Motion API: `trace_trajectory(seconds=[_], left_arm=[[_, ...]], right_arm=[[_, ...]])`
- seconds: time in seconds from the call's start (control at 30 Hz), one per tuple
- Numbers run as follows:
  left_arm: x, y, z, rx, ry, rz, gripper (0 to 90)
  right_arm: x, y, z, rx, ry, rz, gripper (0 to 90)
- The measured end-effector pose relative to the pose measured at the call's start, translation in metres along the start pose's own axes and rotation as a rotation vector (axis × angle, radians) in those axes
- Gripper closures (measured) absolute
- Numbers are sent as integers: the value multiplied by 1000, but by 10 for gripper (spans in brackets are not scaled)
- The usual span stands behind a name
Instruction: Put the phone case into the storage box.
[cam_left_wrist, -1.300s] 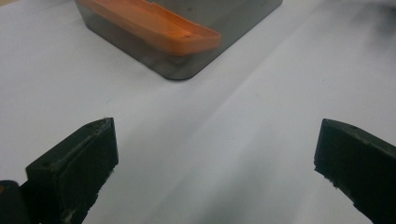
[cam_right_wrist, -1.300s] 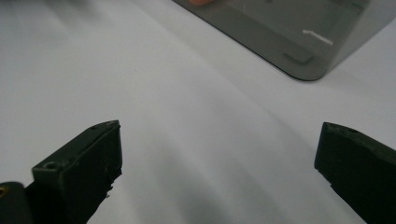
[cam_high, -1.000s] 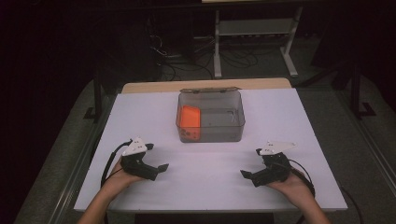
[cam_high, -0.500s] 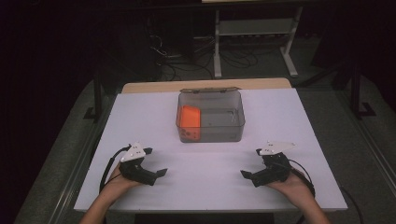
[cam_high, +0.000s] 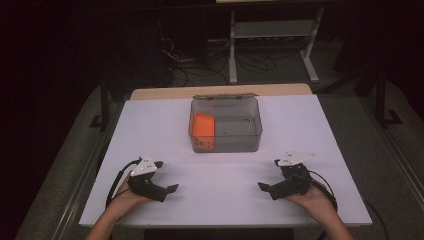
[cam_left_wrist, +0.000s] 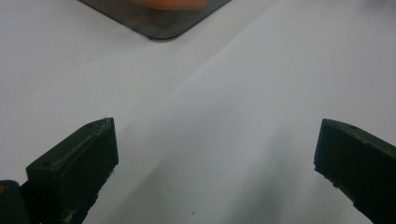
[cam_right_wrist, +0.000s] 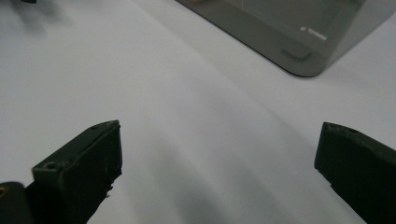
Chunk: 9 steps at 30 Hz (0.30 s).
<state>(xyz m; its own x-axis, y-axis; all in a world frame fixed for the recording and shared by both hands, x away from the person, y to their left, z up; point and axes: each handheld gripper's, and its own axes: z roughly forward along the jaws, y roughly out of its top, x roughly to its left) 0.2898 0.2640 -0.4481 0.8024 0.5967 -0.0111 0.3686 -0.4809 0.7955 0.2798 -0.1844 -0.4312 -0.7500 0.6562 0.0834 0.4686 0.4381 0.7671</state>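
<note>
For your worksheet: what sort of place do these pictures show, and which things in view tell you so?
Probably a lab or recording workspace: a white-covered table holding a clear plastic box, hand-held grippers, left gripper and right gripper, and a metal stand with loose cables in the dark behind.

Left gripper (cam_high: 167, 176): in my left hand (cam_high: 125, 194), low, jaws spread wide, empty. Right gripper (cam_high: 266, 176): in my right hand (cam_high: 312, 199), low, jaws wide, empty.
</note>
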Motion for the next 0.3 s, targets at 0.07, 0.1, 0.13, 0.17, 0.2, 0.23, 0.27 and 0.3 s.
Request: trace_trajectory(seconds=[0.07,0.1,0.13,0.17,0.2,0.23,0.27,0.3], left_arm=[[0,0,0,3,-1,3,0],[0,0,1,4,-1,3,0],[0,0,1,5,-2,4,0],[0,0,1,5,-2,4,0],[0,0,1,6,-2,5,0],[0,0,1,7,-2,6,0],[0,0,1,6,-2,4,0],[0,0,1,6,-2,5,0]], right_arm=[[0,0,0,2,-1,0,4],[0,0,0,1,-1,0,4],[0,0,0,2,-1,0,4],[-1,0,0,2,-1,0,4],[-1,0,0,2,-1,1,4],[-1,0,0,2,-2,1,4],[-1,-1,0,2,-2,2,4],[-1,-1,0,2,-2,2,4]])
